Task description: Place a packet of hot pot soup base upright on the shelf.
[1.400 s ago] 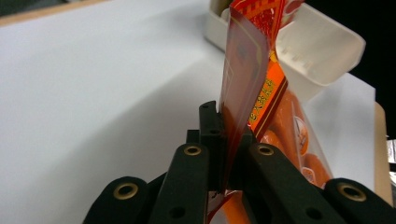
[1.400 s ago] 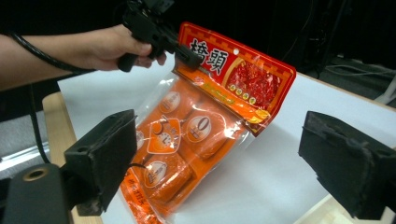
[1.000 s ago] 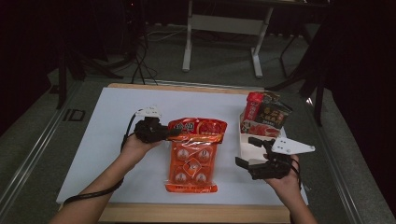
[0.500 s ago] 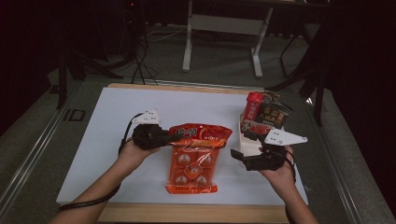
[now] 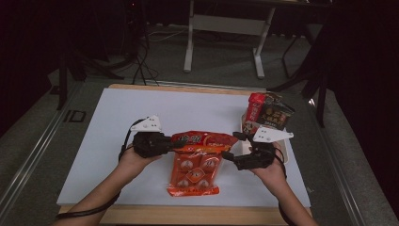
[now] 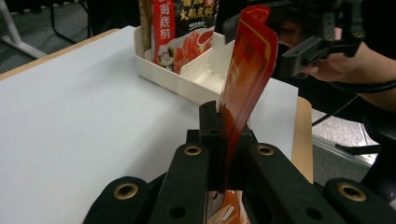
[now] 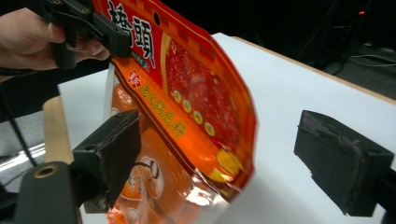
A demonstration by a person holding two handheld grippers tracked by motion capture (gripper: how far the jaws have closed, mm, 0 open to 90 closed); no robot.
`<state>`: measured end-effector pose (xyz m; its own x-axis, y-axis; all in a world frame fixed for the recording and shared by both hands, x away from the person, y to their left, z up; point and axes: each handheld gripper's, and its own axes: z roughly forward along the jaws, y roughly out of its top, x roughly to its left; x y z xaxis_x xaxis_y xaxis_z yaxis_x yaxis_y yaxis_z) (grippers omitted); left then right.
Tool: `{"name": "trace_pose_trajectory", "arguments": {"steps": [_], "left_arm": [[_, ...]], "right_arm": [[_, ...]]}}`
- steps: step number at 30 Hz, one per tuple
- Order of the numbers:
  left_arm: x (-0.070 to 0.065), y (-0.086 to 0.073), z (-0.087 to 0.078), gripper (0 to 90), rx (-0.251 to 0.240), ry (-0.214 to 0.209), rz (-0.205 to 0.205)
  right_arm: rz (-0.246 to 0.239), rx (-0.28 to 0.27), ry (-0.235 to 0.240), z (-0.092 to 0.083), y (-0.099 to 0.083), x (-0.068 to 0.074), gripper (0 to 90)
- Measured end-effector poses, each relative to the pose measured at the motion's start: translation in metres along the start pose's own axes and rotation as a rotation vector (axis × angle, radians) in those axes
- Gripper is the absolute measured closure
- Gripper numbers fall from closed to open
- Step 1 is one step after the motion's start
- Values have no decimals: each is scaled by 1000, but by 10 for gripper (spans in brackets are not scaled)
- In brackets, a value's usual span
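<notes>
The left gripper (image 5: 162,144) was clamped shut on the top-left corner of a glossy red-and-orange plastic snack bag (image 5: 195,162), holding that upper edge lifted while the lower part of the bag trailed down to the white tabletop (image 5: 108,113) below it. In the left gripper view the thin red edge of the bag (image 6: 245,70) rose on edge from between the closed jaws. The right gripper (image 5: 235,148) stood with its jaws wide apart at the bag's opposite upper corner; in the right gripper view the bag (image 7: 187,93) lay between its two black pads (image 7: 112,154) without being pressed. Beyond the right gripper sat a white compartmented plastic tray (image 5: 282,141) holding upright red and dark packets (image 5: 266,112). Judged from this arrangement, the pick-up was half done: a second grip, full lift and probable transfer to the tray remained.
</notes>
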<state>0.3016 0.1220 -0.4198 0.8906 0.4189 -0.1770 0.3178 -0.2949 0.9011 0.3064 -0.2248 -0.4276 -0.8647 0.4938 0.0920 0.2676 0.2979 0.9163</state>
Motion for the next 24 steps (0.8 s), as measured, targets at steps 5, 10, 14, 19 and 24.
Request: {"name": "trace_pose_trajectory", "arguments": {"steps": [5, 10, 14, 19, 24], "left_arm": [[-4, 0, -1, 894, -8, -10, 6], [-9, 1, -2, 894, -7, -20, 14], [-11, 0, -3, 894, -13, -24, 15], [-11, -2, -3, 894, -22, -26, 4], [-12, -3, -4, 894, -25, -33, 6]], "right_arm": [[2, -2, 27, 6, 0, 0, 179], [2, 40, 94, 23, -4, 4, 297], [14, 58, 127, 29, -7, 4, 371], [29, 67, 192, 35, -13, 3, 555], [14, 66, 235, 33, -9, 3, 701]]}}
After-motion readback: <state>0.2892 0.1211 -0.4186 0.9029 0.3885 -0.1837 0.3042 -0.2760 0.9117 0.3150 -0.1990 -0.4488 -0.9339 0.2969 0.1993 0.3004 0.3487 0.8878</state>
